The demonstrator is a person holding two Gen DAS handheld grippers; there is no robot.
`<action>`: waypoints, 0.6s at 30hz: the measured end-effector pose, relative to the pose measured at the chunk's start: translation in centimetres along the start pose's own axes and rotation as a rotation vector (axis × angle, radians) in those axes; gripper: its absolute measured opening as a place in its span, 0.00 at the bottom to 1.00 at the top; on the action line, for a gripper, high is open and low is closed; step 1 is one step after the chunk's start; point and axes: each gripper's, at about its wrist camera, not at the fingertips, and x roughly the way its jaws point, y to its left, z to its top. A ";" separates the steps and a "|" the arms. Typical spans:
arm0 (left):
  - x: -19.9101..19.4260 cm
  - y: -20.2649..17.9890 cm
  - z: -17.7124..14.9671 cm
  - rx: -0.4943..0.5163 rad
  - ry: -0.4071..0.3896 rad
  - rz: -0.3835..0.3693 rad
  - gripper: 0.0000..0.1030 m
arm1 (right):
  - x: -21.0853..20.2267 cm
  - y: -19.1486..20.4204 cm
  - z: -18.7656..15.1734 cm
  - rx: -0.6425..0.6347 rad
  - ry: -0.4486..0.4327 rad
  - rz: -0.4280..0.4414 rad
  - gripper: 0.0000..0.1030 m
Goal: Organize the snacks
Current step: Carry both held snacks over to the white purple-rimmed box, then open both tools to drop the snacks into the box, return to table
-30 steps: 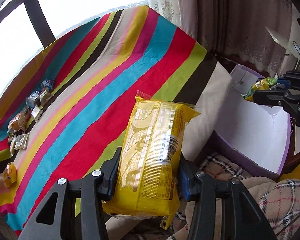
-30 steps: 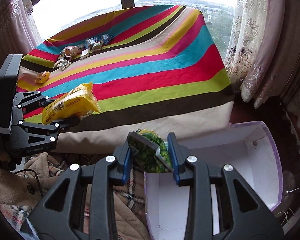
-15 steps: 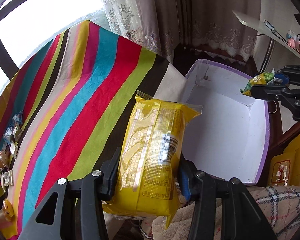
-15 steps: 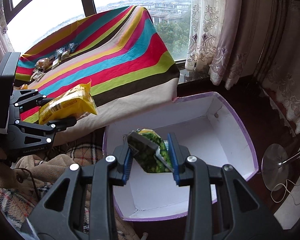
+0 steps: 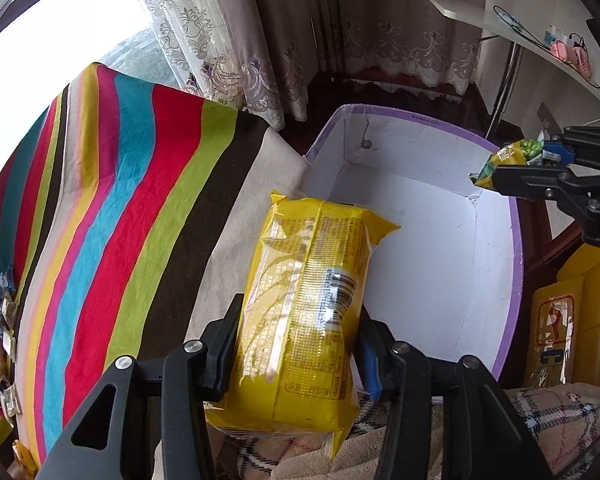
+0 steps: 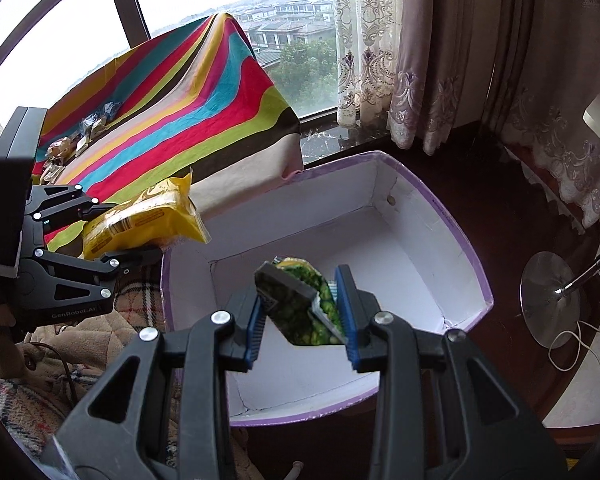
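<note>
Both pairs of jaws are clamped, each on one snack. The left gripper (image 5: 296, 344) pinches the yellow packet (image 5: 308, 312) across its lower half, with the sealed top pointing forward over the near left corner of the box (image 6: 452, 240). The right gripper (image 6: 300, 316) squeezes the green pouch (image 6: 306, 308) by its middle and hangs above the near part of the box floor, which shows white and bare.

The box is the largest thing here: one open carton with a purple rim, standing on the dark floor just beside the hanging end of the striped cloth (image 5: 140, 208). The cloth covers a raised surface by the window.

The yellow packet is the bigger of the two snacks. It looks like a full, blocky film wrap, fairly light, glossy and probably slippery, so a grip across the flat sides suits it better than one on the crimped ends. The green pouch is small, soft and crumpled under the pads; it likely weighs very little and may hold brittle pieces, so gentle pressure seems wise.

Further small wrapped snacks (image 6: 80, 140) lie along the far left edge of the cloth. Their number cannot be counted with certainty; there appear to be roughly eight or more.
</note>
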 end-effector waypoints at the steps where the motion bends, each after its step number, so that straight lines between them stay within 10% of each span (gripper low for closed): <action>1: 0.3 -0.2 0.1 0.006 0.004 -0.003 0.48 | 0.1 -0.2 -0.1 0.007 0.002 -0.001 0.36; 16: 2.6 -2.1 1.5 0.048 0.036 -0.029 0.49 | 1.6 -1.8 -0.6 0.065 0.020 -0.011 0.38; 18: 2.5 -2.1 1.5 0.049 0.022 -0.026 0.50 | 1.8 -1.8 -0.2 0.057 0.034 -0.031 0.52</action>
